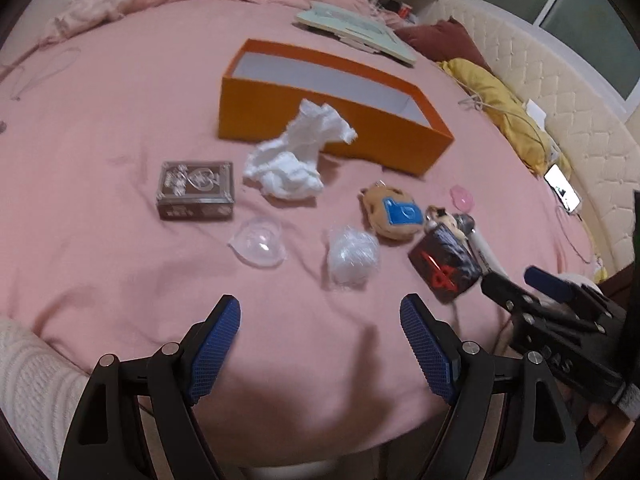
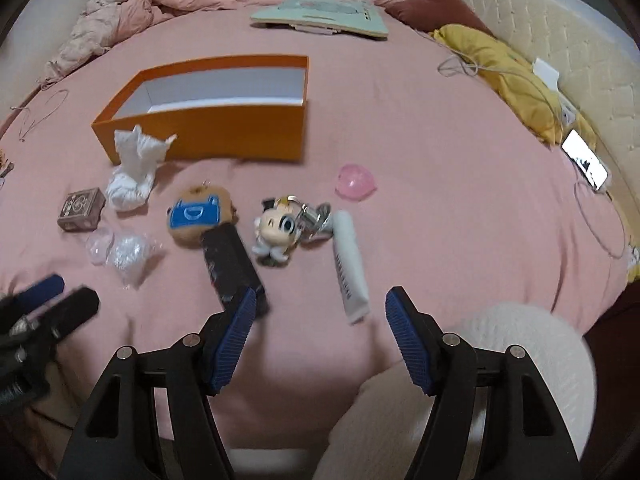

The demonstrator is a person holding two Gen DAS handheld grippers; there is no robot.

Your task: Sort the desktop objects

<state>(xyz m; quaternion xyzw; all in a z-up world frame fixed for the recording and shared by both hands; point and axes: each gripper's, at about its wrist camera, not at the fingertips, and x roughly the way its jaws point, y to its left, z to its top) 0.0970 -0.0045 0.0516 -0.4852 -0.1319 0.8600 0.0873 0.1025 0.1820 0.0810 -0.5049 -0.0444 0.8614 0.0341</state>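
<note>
An open orange box (image 1: 332,120) (image 2: 208,128) sits on the pink bedsheet. In front of it lie crumpled white tissue (image 1: 296,156) (image 2: 134,172), a brown card box (image 1: 196,190) (image 2: 80,210), a clear plastic shell (image 1: 258,242), a crinkled clear wrapper (image 1: 352,258) (image 2: 128,254), a brown plush with a blue patch (image 1: 394,210) (image 2: 200,216), a dark card pack (image 1: 444,266) (image 2: 232,272), a figure keychain (image 2: 280,228), a white tube (image 2: 350,264) and a pink shell (image 2: 356,182). My left gripper (image 1: 320,312) is open above bare sheet. My right gripper (image 2: 320,300) is open, nothing between its pads.
A green flat board (image 2: 320,14) lies at the far side. A yellow cloth (image 2: 516,84), a lit phone (image 2: 586,160) and cables lie along the cream padded headboard on the right. A rumpled pink duvet (image 2: 152,4) fills the far left. A cream knit sleeve (image 2: 500,360) shows near the right gripper.
</note>
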